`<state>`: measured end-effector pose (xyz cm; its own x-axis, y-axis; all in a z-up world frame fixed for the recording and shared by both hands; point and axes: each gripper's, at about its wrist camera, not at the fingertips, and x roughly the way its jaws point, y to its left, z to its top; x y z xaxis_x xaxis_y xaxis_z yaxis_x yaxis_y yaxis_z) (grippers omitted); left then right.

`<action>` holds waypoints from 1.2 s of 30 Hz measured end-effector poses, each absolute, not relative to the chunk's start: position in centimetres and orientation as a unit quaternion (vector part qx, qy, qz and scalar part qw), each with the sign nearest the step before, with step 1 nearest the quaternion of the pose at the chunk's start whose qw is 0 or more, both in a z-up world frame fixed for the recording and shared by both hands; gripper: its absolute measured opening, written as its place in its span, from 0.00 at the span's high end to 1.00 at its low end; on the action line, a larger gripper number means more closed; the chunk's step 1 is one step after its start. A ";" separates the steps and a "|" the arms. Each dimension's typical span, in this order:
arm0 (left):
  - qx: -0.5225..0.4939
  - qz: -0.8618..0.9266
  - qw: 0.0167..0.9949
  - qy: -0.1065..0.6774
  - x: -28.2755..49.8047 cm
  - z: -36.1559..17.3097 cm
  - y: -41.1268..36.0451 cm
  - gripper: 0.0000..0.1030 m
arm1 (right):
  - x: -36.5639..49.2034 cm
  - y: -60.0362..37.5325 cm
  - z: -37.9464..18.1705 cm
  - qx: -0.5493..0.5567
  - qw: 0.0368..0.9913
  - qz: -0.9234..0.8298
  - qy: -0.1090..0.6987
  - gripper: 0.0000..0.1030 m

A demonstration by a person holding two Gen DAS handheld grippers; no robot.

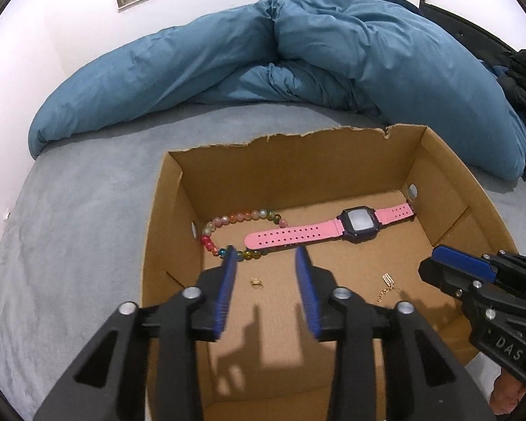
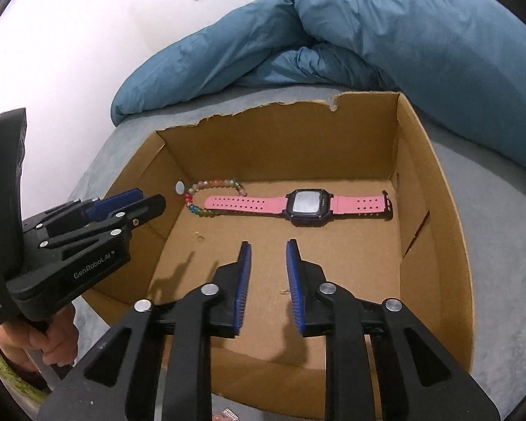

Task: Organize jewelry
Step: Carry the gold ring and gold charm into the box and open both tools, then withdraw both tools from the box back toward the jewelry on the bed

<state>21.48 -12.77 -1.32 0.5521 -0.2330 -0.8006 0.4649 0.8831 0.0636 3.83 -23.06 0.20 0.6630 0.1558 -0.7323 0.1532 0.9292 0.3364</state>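
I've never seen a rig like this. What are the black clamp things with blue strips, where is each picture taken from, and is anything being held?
No robot here: a person holds a hand-held gripper in each hand, each with a camera looking forward along its jaws. One picture is from the left gripper, with the right gripper at its side; the other is the reverse view. Both hover over an open cardboard box on a grey bed, with a blue duvet behind. In the box lie a pink watch, a coloured bead bracelet, a small gold piece and a gold chain. Both pairs of jaws stand apart with nothing between them.
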 end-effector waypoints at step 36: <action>0.108 -0.226 0.906 0.341 11.0 4.0 -6.0 0.58 | -3.0 -20.8 5.1 0.154 0.928 0.035 0.339 0.68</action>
<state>10.97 -5.99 3.99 0.6645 -0.3363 -0.6673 0.4837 0.8743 0.0410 -2.98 -20.81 5.09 0.7681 0.1690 -0.6176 0.0397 0.9501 0.3093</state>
